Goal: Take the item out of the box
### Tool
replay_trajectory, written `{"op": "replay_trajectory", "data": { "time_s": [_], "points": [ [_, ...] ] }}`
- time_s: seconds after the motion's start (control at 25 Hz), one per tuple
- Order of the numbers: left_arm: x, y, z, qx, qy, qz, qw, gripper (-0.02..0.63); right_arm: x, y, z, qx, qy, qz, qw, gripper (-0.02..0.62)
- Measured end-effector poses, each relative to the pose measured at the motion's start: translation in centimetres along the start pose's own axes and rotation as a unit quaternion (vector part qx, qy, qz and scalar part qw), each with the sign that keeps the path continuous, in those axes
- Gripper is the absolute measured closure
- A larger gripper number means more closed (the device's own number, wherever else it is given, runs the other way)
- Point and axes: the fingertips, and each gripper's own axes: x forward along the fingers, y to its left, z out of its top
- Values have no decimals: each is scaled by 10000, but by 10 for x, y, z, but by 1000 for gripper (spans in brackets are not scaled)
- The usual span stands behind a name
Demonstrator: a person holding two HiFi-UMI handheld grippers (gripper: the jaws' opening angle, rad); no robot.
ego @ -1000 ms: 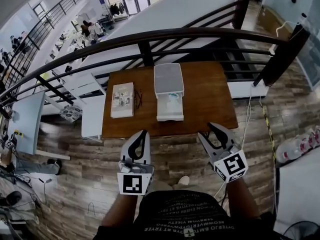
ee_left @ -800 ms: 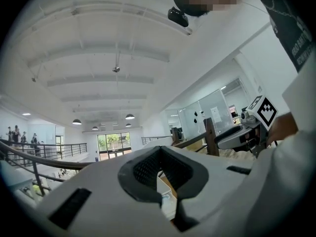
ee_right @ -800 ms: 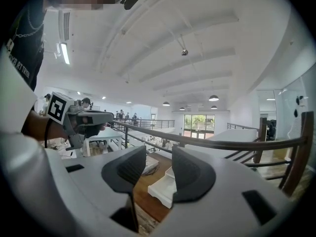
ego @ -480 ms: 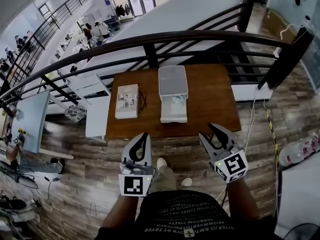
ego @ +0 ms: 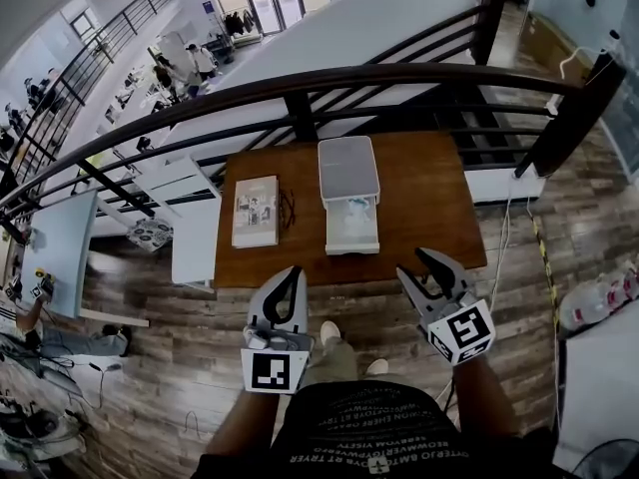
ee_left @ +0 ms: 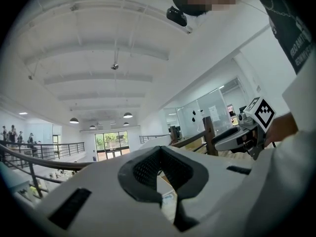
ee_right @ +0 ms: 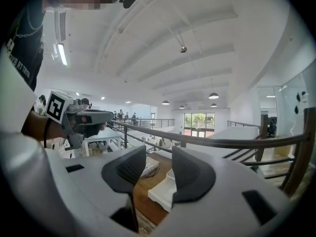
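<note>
The item is lying inside the open box at the bench's middle. Both tongs are hanging short of the near edge: the left tongs are pinching shut on nothing, and the right tongs are gaping, empty. Catching the box wall by mistake could be dragging the whole box along.

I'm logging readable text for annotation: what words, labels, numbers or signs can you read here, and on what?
Black shirt: rows of white lettering, upside down in the head view, too blurred to read.
Book cover: too small to read.
Left marker cube and right marker cube: square code patterns, no words.
White box: no print visible.
</note>
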Motion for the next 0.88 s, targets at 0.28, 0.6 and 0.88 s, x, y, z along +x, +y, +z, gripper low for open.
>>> {"op": "replay_trajectory", "data": {
  "time_s": [0.28,0.6,0.88],
  "points": [
    [27,31,-9,-107,5,-67,9999,600,39,-4,9,-28,55,-35,10000,434],
    [69,70,-27,-184,86,-154,9997,600,94,-21,8,11,172,-88,9998,434],
    [103,100,-28,-124,43,-273,9995,600,138,-33,19,-27,235,-112,9997,434]
  ]
}}
